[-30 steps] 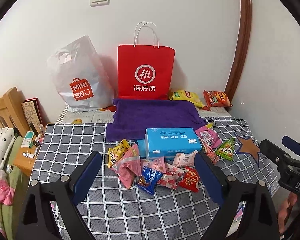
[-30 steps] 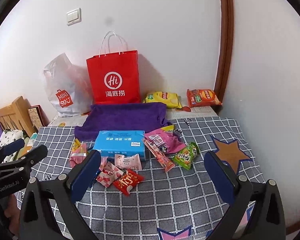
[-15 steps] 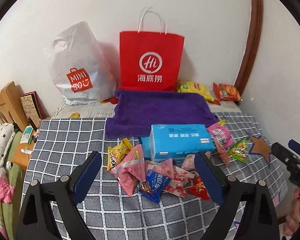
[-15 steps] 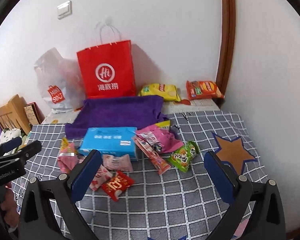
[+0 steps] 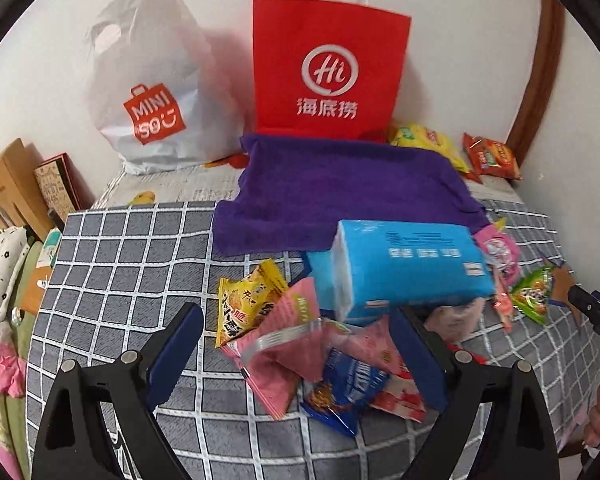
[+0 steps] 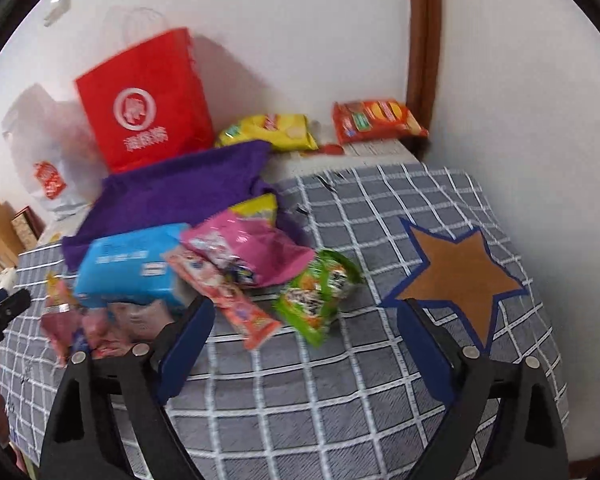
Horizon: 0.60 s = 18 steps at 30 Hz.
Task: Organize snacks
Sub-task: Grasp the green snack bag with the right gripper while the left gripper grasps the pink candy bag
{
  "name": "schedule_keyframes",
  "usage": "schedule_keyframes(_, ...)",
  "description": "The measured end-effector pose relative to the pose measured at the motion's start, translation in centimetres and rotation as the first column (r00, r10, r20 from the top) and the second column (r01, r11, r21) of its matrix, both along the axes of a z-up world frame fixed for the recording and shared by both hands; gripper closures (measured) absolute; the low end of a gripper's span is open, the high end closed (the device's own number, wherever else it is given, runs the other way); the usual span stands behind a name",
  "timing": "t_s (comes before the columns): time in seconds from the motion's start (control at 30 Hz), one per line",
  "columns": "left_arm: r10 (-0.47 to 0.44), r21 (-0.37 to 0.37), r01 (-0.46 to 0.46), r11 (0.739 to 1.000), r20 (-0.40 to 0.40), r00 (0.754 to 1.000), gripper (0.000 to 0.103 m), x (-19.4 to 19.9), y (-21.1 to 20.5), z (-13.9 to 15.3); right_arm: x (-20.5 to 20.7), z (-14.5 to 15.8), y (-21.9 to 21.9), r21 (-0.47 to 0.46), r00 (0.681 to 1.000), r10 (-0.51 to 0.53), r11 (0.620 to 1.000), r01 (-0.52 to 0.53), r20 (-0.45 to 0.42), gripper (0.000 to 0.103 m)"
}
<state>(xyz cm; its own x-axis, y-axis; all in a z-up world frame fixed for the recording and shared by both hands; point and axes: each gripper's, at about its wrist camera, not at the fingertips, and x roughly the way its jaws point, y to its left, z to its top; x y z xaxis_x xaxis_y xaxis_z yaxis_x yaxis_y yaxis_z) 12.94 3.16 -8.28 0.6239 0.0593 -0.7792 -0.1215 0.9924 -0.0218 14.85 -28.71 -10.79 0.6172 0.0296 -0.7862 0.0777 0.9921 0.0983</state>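
Glossy plastic snack packets (image 5: 312,364) catch the light on a matt woven checked cloth (image 5: 132,264), with a smooth plastic-wrapped blue tissue pack (image 5: 412,264) at their 12 o'clock. Beyond it lies a plush, rough-piled purple towel (image 5: 340,184). A matt red paper bag (image 5: 328,68) with white cord handles stands against the smooth painted wall (image 6: 300,20); at its 9 o'clock slumps a crinkled, faintly shiny white plastic bag (image 5: 152,92). A brown star patch (image 6: 456,276) looks flat and dull. Matt black plastic gripper fingers (image 5: 168,356) carry blue pads.
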Motion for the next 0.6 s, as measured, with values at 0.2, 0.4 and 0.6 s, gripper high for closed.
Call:
schedule_keyframes(0.2,-0.003,-0.047,0.002,0.999,-0.029,1.000,0.009,1.5,0.9,-1.8,2.4,-3.1,-1.2,0.003,0.999,-0.020,1.000,0.021,-0.045,0.013)
schedule_keyframes(0.4,-0.008,-0.050,0.006,0.999,-0.034,0.999,0.009,2.3,1.8,-2.4,4.6,-5.3,-0.9,0.027,0.997,-0.025,0.999,0.027,-0.070,0.014)
schedule_keyframes(0.6,0.003,-0.054,-0.005,0.999,-0.043,0.999,0.009,2.3,2.9,-2.9,6.4,-7.6,-0.3,0.041,0.992,-0.037,0.998,0.043,-0.123,0.023)
